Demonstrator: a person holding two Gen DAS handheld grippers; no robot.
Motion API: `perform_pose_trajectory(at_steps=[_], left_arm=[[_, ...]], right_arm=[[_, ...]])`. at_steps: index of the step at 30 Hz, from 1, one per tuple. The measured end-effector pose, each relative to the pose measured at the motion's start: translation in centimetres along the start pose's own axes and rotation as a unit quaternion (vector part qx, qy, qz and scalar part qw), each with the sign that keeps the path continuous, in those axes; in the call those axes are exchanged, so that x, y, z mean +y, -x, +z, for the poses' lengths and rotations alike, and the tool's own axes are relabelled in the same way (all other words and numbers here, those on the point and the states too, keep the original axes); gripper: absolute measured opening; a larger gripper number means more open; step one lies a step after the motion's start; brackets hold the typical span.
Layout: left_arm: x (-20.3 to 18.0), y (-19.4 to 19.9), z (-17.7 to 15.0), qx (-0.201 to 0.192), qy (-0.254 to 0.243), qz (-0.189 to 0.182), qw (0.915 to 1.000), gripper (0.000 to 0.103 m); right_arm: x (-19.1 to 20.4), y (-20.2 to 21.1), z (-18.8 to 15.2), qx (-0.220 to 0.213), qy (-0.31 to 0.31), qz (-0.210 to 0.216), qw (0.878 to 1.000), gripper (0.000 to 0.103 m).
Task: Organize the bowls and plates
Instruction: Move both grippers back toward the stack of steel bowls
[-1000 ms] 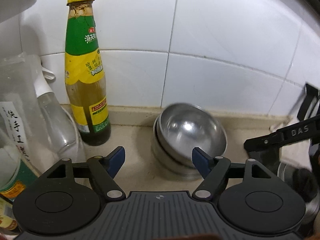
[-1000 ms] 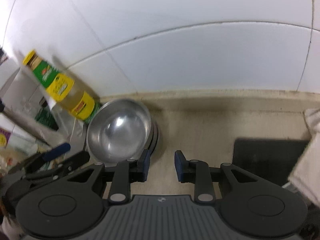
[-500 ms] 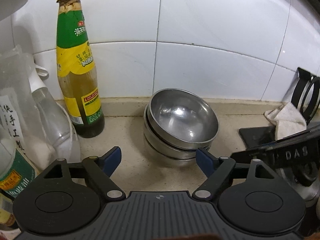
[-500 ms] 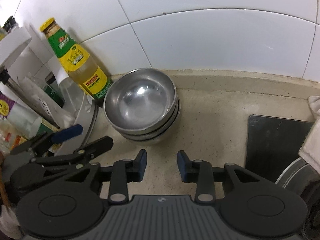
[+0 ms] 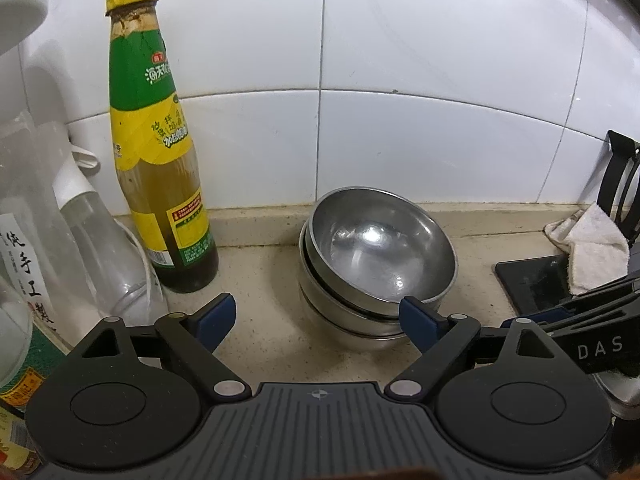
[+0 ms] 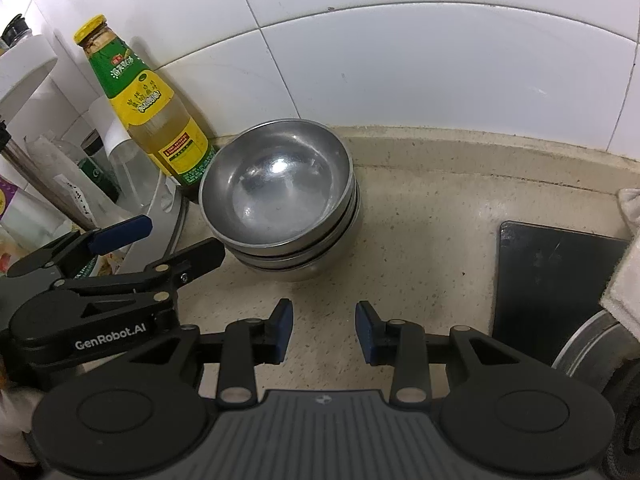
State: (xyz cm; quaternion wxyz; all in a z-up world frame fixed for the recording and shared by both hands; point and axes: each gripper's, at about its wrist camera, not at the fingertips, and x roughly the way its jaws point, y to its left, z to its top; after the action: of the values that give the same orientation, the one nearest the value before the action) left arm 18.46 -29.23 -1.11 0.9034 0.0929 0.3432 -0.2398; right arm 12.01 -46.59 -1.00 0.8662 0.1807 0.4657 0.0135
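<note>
Three steel bowls (image 5: 376, 256) sit nested in a stack (image 6: 280, 196) on the beige counter against the tiled wall. My left gripper (image 5: 316, 316) is just in front of the stack with its jaws opening wide. Its right pad (image 5: 416, 318) is close by the stack's front edge, and nothing is gripped. In the right wrist view the left gripper (image 6: 160, 240) reaches in from the left, beside the stack. My right gripper (image 6: 325, 330) hovers over bare counter a short way before the bowls, open by a narrow gap and holding nothing.
A sauce bottle (image 5: 160, 160) with a green and yellow label stands left of the bowls. Clear plastic bottles (image 5: 100, 260) crowd the far left. A black slab (image 6: 552, 280), a white cloth (image 5: 592, 252) and a round metal rim (image 6: 592, 352) lie to the right.
The top bowl, blurred and tilted a second ago, now rests level on the stack. My right gripper has drawn back from the bowls. The left jaws have spread wider.
</note>
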Motion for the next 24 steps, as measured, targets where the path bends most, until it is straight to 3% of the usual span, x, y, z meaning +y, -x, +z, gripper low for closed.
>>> perform_pose_trajectory(at_steps=[6,24], left_arm=[[0.2,-0.6,0.0,0.005,-0.003,0.003,1.0,0.097],[-0.9,-0.1,-0.1,-0.012,-0.045,-0.01,0.9989,0.097]], right_arm=[[-0.1,-0.4,0.2,0.0,-0.003,-0.002,1.0,0.033],[-1.4,-0.6,1.0,-0.008,-0.016,-0.015,1.0,0.033]])
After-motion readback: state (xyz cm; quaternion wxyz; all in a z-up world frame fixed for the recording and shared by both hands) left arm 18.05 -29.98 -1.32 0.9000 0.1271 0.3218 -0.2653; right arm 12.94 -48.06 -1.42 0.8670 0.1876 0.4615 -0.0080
